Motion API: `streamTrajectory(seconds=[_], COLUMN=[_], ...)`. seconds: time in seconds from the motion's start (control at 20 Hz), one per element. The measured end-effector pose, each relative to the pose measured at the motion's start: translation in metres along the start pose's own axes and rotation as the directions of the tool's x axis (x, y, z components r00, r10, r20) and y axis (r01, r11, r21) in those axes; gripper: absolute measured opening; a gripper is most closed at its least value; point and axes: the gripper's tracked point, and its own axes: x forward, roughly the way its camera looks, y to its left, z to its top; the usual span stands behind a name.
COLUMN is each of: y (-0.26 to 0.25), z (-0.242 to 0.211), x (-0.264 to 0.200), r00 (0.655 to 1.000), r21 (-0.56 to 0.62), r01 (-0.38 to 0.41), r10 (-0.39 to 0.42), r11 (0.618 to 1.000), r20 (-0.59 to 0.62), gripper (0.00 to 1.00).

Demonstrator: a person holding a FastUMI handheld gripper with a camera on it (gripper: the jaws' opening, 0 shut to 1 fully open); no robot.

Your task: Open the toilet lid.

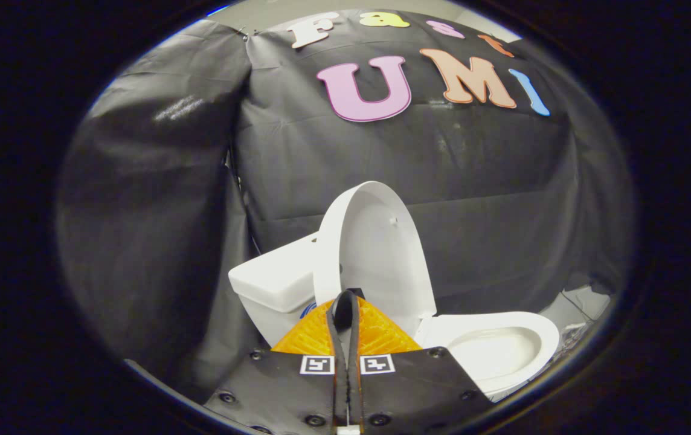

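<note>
A white toilet stands against the black cloth wall. Its lid (376,248) is raised upright and leans back toward the tank (273,281), with its inner face turned to the bowl. The seat and bowl (493,344) lie uncovered to the right of my fingers. My gripper (346,302) is shut, its two fingers pressed together with nothing held between them. The fingertips sit just in front of the lid's lower edge, near the hinge; I cannot tell whether they touch it.
Black cloth walls close in behind the toilet and on the left. A strip of pale floor (581,305) shows beyond the bowl on the right.
</note>
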Motion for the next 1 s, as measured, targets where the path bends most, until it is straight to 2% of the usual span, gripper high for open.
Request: streamTrajectory(seconds=[0.25,0.35,0.45,0.7,0.85,0.95,1.0], y=[-0.002,0.000,0.006,0.015,-0.015,-0.056,-0.076], z=[0.003,0.003,0.004,0.045,0.072,0.091,0.098], x=[0.001,-0.001,-0.009,-0.037,-0.060,-0.065,-0.071], r00=[0.999,0.999,1.000,0.988,0.982,0.977,0.974], r21=[-0.105,-0.120,-0.127,-0.148,-0.167,-0.166,-0.162], r01=[0.025,0.016,-0.010,-0.090,-0.031,0.039,0.070], r10=[-0.027,-0.020,0.008,0.108,0.061,-0.003,-0.032], r11=[0.994,0.993,0.992,0.985,0.986,0.985,0.984], r20=[-0.019,-0.028,-0.013,0.113,0.179,0.211,0.225], gripper=[0.03,0.08,0.22,0.45,0.59,0.68,0.68])
